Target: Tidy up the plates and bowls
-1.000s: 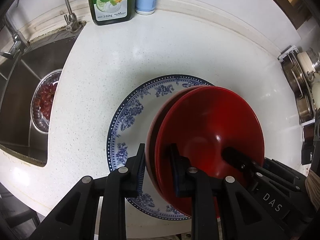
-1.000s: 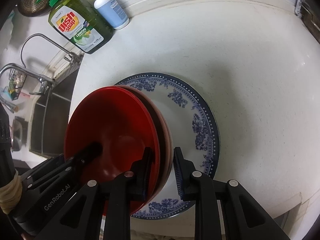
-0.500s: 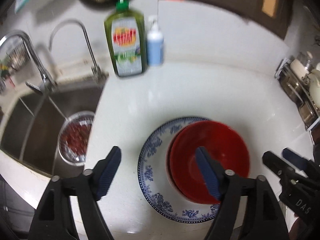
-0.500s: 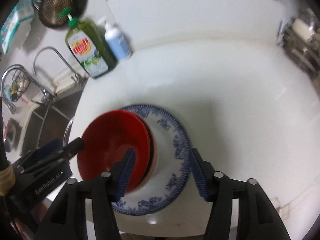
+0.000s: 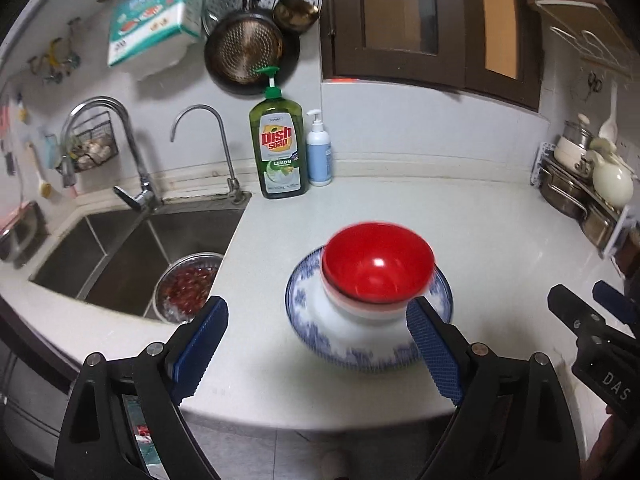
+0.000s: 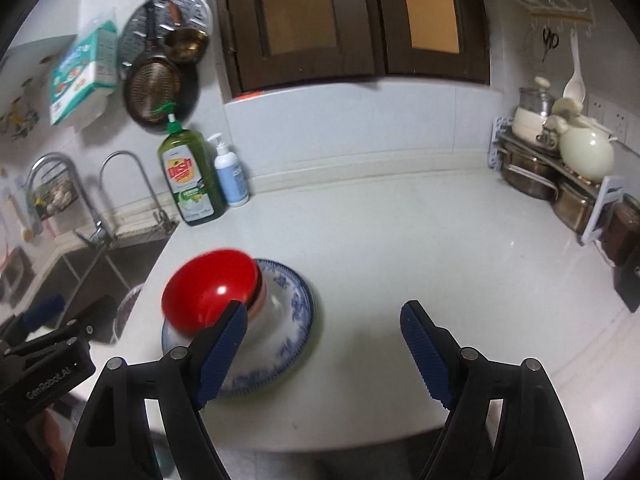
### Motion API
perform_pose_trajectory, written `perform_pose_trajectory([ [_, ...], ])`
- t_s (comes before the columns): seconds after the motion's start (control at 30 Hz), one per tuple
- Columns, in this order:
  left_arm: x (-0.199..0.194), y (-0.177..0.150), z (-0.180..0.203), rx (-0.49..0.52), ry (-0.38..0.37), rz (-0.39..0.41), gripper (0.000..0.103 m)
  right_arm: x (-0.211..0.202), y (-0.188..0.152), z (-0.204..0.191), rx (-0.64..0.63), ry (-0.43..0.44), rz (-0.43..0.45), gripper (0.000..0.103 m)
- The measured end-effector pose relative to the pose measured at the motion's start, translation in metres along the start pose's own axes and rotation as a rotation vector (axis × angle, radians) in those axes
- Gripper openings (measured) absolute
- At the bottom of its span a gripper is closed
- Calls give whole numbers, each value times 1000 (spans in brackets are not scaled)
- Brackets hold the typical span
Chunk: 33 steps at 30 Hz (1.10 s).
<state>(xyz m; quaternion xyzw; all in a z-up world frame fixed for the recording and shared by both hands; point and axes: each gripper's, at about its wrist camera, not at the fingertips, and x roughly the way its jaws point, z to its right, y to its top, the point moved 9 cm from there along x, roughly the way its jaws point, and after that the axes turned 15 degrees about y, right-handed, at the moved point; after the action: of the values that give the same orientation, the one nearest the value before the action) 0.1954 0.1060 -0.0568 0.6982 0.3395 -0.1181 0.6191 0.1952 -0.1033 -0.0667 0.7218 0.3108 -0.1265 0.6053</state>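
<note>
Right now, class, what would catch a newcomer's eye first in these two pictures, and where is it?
The glossy red bowl stands out, nested on a paler bowl on the blue-patterned plate in the middle of the white counter. Next comes the green dish soap bottle at the back wall beside the sink. Both grippers, left gripper and right gripper, are open, holding nothing.

Dish soap bottle (image 5: 279, 148) beside pump bottle (image 5: 319, 155); strainer (image 5: 185, 285) in sink (image 5: 100, 248).

Left gripper (image 5: 316, 344) and right gripper (image 6: 322, 350), jaws just opening, hold nothing.
</note>
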Motion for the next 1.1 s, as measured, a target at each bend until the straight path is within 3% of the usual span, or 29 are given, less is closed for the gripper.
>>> perform_pose_trajectory([
  [0.2,-53,-41,-6,0,31,42,94,-52,-37,0,-40,-3,34,80],
  [0.37,-97,-56,-12,-14,59,98,103,-96,-59,-1,-54,17,54,80],
  [0.57,-135,-74,-18,-8,78,116,103,-137,-74,-1,-50,11,85,85],
  [1.1,-175,-100,-44,-10,81,148,103,-186,-104,-22,-65,2,108,85],
])
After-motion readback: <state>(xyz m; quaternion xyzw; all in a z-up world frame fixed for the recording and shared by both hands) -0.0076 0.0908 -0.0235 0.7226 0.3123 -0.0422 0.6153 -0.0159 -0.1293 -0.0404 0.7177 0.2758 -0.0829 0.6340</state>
